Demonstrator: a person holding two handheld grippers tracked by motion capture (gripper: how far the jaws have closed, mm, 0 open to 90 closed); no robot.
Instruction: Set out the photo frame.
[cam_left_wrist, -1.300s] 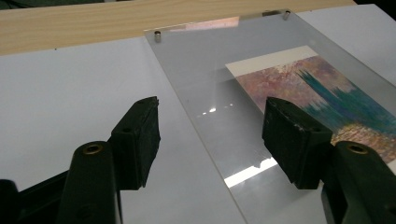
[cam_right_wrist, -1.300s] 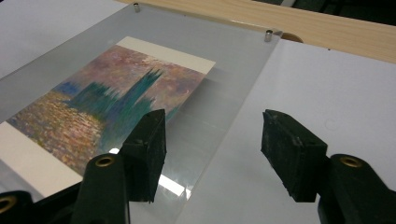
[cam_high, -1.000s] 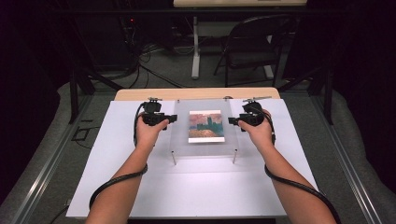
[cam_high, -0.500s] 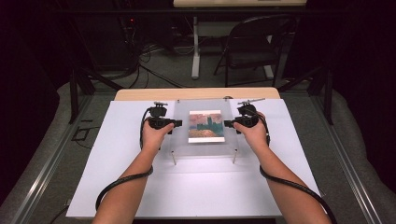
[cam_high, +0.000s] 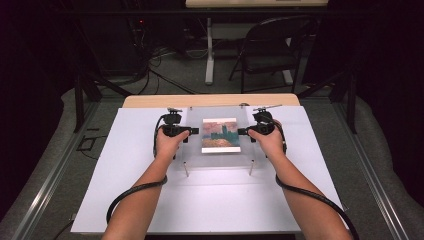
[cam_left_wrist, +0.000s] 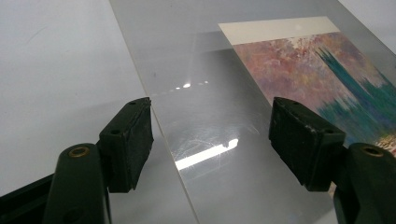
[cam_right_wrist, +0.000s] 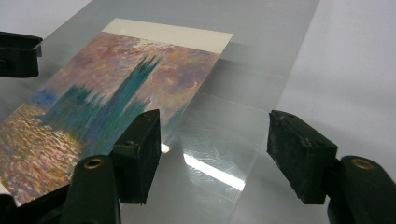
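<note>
A clear acrylic sheet (cam_high: 220, 159) rests on small standoffs (cam_high: 186, 170) above a painted picture (cam_high: 220, 135) of teal towers in a pink sky. My left gripper (cam_high: 194, 131) is at the sheet's left edge and my right gripper (cam_high: 242, 131) is at its right edge, tips facing each other. In the left gripper view the gripper (cam_left_wrist: 212, 140) has just been opening, and the sheet (cam_left_wrist: 201, 93) edge runs through the gap untouched. The right gripper (cam_right_wrist: 212, 149) has also just been opening over the sheet (cam_right_wrist: 233, 116) edge beside the picture (cam_right_wrist: 116, 93).
The sheet sits on a white board (cam_high: 130, 165) covering a wooden table (cam_high: 150, 101). A folding chair (cam_high: 270, 50) and cables lie on the floor beyond. Black cables trail from both grippers back along the forearms.
Both hands have edged inward to the sheet's sides, the left one a little more and slightly lower. The sheet and picture have not moved.
</note>
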